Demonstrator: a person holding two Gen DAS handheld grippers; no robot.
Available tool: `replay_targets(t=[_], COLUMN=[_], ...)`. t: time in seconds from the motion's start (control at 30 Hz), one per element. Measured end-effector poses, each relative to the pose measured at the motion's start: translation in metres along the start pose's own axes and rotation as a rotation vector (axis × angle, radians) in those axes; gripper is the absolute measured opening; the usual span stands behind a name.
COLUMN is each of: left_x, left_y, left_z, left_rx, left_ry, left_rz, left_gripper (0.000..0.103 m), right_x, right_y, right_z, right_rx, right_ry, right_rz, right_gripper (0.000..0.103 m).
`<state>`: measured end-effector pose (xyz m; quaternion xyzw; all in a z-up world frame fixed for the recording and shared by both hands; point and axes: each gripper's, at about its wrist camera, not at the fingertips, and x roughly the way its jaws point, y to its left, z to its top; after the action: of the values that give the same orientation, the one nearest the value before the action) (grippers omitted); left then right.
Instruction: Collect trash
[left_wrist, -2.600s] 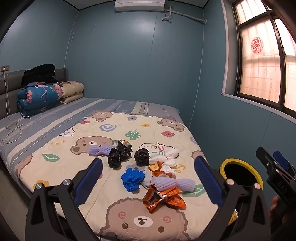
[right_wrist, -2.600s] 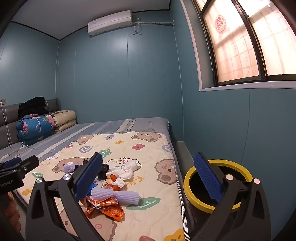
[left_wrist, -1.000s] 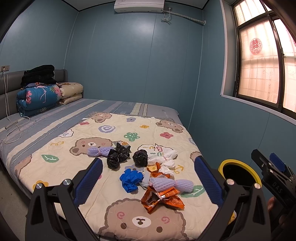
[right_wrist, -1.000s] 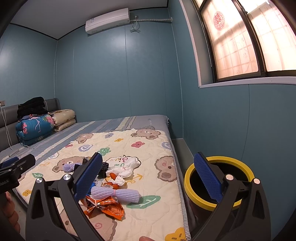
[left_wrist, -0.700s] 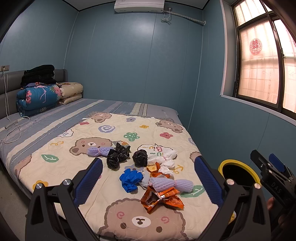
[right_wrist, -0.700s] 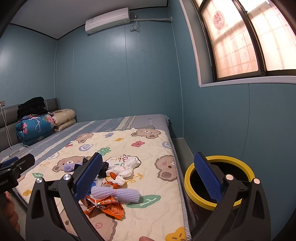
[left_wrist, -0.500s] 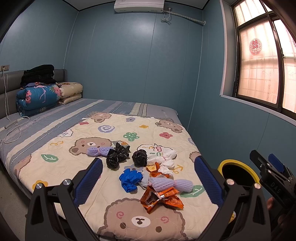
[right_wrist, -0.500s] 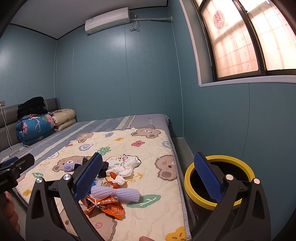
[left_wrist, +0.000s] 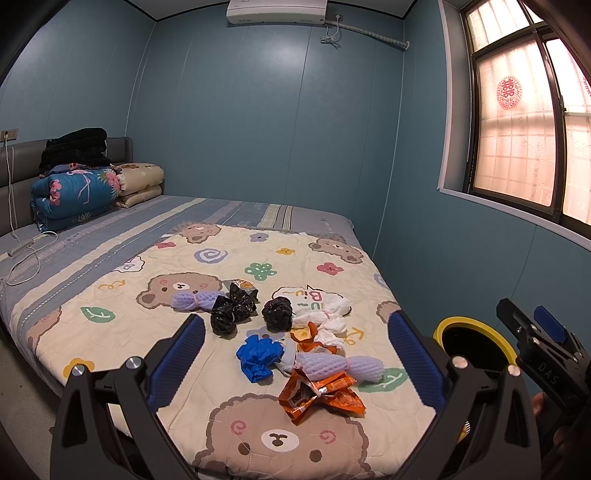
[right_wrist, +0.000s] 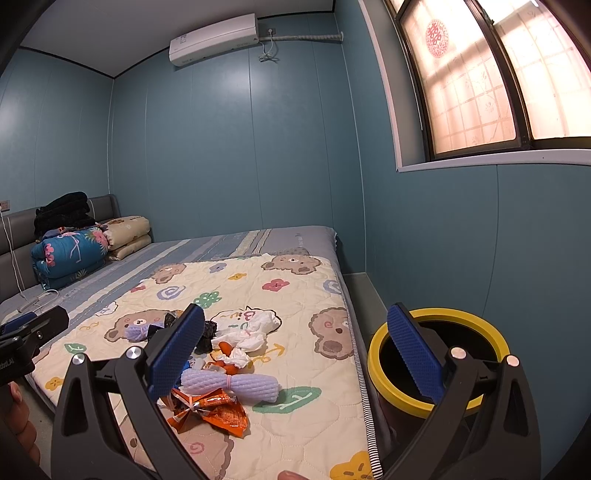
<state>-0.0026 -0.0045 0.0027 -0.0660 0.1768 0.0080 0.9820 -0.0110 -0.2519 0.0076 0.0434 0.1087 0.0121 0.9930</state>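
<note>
Trash lies in a loose pile on the bear-print quilt (left_wrist: 184, 266): an orange snack wrapper (left_wrist: 317, 393) (right_wrist: 210, 408), a lilac foam net (left_wrist: 340, 367) (right_wrist: 231, 384), a blue crumpled bag (left_wrist: 256, 354), two black bags (left_wrist: 277, 314), white tissues (left_wrist: 325, 314) (right_wrist: 255, 328) and a second lilac net (left_wrist: 194, 300). A yellow-rimmed bin (left_wrist: 474, 341) (right_wrist: 436, 354) stands on the floor right of the bed. My left gripper (left_wrist: 295, 363) is open and empty, above the pile's near side. My right gripper (right_wrist: 295, 360) is open and empty, between pile and bin.
Folded bedding (left_wrist: 74, 195) is stacked by the grey headboard at far left, with a white cable (left_wrist: 26, 258) on the striped sheet. Blue walls close the room; a window (right_wrist: 480, 74) is on the right. A narrow floor gap holds the bin.
Both views have shifted only slightly; the pile and bin sit a touch lower-left in the left view. Both grippers stay open and nothing was picked up.
</note>
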Motion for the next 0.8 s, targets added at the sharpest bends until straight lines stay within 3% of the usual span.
replay_targets(t=[0.8], left_x=[0.0003], left_y=[0.0003], left_z=[-0.0006], left_rx=[-0.002], left_ry=[0.001], left_rz=[0.0], left_gripper=[0.096], right_x=[0.0007], right_y=[-0.0004], right_z=[-0.0011], right_rx=[0.001], right_ry=[0.008], right_rz=[0.002], right_gripper=[0.095])
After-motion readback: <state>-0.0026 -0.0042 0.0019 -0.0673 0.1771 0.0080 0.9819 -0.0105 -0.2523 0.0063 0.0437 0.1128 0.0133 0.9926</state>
